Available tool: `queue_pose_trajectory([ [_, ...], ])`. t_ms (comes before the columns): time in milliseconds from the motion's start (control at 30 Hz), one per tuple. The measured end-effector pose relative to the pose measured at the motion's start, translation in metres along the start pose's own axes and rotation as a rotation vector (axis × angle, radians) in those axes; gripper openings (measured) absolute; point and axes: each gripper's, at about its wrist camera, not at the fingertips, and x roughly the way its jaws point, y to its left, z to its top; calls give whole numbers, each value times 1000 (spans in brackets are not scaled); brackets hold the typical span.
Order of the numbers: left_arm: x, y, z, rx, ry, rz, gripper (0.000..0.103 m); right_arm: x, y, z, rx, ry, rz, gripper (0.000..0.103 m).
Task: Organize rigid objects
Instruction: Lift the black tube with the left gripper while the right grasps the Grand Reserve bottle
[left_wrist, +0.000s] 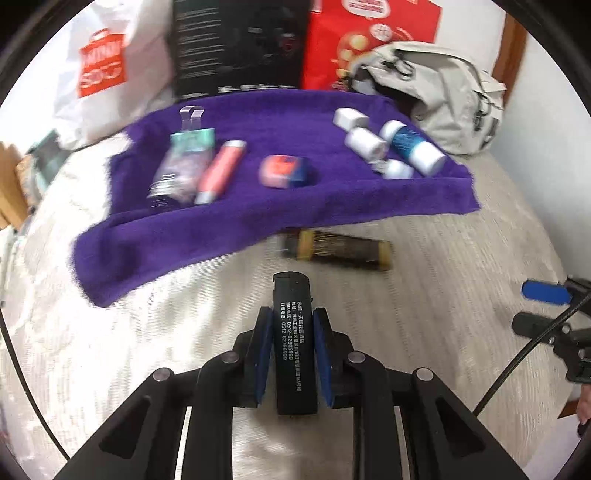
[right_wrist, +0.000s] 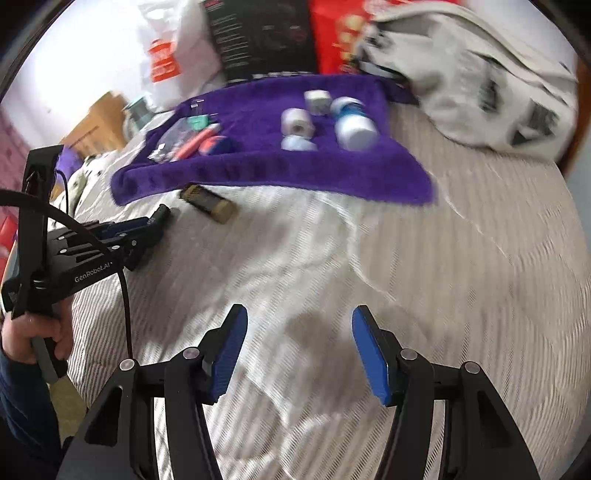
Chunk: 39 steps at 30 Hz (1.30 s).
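Observation:
My left gripper (left_wrist: 293, 321) is shut on a black lighter (left_wrist: 293, 332) with white print, held above the striped bedsheet just short of the purple towel (left_wrist: 258, 118). On the towel lie a clear packet (left_wrist: 177, 166), a pink tube (left_wrist: 221, 170), a pink-and-blue case (left_wrist: 282, 170), and white and blue bottles (left_wrist: 413, 147). A dark tube with yellow ends (left_wrist: 340, 249) lies on the sheet in front of the towel. My right gripper (right_wrist: 299, 332) is open over bare sheet, holding nothing. The left gripper (right_wrist: 155, 221) and its lighter also show in the right wrist view.
A grey backpack (left_wrist: 443, 96) sits at the towel's right rear. A white shopping bag (left_wrist: 103, 62), a black box (left_wrist: 240, 44) and a red box (left_wrist: 369, 37) stand behind it. A hand (right_wrist: 29, 332) grips the left tool's handle.

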Motion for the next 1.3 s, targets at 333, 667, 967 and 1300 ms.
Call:
queue_pose_trajectory([
  [333, -12, 60, -19, -91, 13, -23, 21, 52, 66, 60, -316, 6, 24, 59],
  [667, -13, 64, -22, -104, -1, -49, 22, 87, 81, 82, -486, -4, 44, 58],
  [967, -14, 66, -24, -110, -8, -63, 22, 93, 100, 85, -550, -7, 96, 29],
  [1300, -15, 68, -26, -104, -10, -67, 22, 65, 60, 55, -345, 84, -18, 24],
])
